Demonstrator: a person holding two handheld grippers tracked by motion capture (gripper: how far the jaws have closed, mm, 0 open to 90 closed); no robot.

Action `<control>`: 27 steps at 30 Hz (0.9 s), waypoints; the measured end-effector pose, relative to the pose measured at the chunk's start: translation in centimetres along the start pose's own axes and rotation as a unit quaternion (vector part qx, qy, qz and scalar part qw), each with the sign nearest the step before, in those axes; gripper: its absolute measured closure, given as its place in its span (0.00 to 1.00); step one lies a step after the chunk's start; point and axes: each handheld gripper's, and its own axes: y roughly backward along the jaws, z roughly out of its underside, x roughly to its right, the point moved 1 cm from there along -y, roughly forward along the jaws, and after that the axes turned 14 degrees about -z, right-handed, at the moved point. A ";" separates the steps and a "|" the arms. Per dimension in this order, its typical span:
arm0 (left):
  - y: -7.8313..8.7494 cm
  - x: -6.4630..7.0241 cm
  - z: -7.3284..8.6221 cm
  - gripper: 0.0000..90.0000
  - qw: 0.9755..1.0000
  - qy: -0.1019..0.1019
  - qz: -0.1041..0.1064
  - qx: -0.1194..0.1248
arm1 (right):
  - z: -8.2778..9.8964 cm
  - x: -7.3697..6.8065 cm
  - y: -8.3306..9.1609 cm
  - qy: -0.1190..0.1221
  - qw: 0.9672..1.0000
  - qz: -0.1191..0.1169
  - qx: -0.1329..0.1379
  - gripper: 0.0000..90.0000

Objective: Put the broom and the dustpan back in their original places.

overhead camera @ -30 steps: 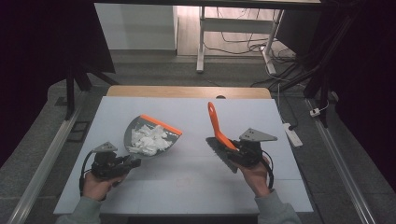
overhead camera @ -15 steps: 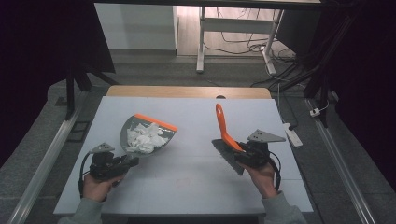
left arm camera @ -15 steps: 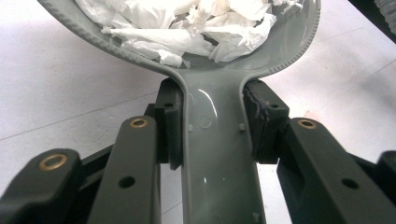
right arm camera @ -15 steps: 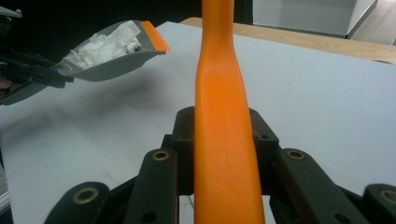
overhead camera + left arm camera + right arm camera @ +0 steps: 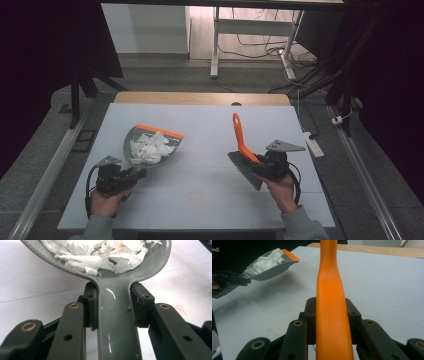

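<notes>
Left hand-held gripper (image 5: 136, 173) clamping dustpan (image 5: 150, 145), paper-filled

Pale grey worktop (image 5: 200, 200), wooden strip (image 5: 200, 98) along its far edge. Beyond the worktop, white desk legs (image 5: 215, 45) on grey floor, tangled cables (image 5: 280, 50) beside them. Right of the worktop, white power strip (image 5: 313, 143). Left of the worktop, metal rail (image 5: 47, 175).
</notes>
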 end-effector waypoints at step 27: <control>-3.1 -0.6 0.3 0.68 0.996 0.046 -0.060 -0.046 | 1.8 2.5 0.3 -0.054 0.998 0.017 -0.018 0.77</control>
